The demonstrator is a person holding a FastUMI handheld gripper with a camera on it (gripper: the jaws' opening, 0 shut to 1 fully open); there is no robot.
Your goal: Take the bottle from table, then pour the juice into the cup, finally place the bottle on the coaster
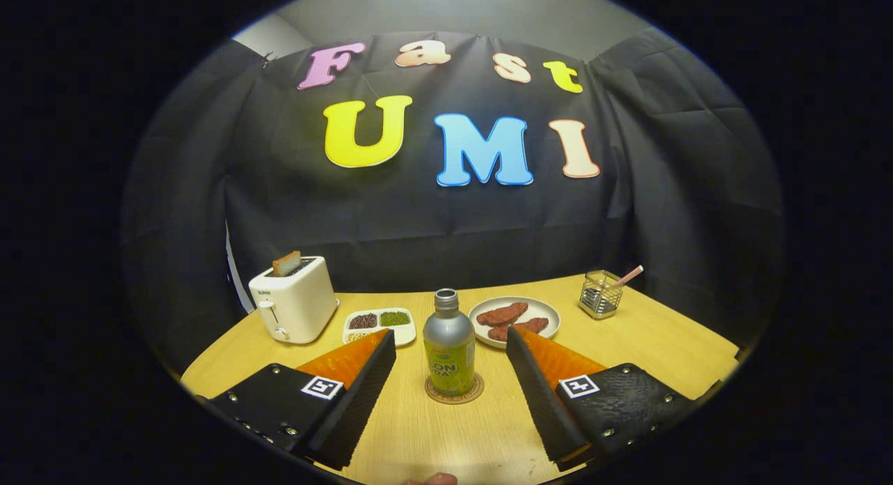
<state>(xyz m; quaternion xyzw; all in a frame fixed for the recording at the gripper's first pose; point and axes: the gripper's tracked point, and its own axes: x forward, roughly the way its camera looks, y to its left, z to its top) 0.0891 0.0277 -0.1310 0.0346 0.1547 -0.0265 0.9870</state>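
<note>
Wooden table (656, 338) fronts the black cloth wall. Gripper view: gripper (452, 340) is spread wide, fingers touching nothing. Bottle (448, 345) stands upright on a round coaster (454, 396), centred between the two fingers with clear gaps to each, its cap off. Beyond the fingers: white toaster (293, 298) with a slice of toast in its slot, divided tray (380, 324) of beans, plate (515, 315) with reddish pieces, and a glass holder (601, 294) with a straw.
</note>
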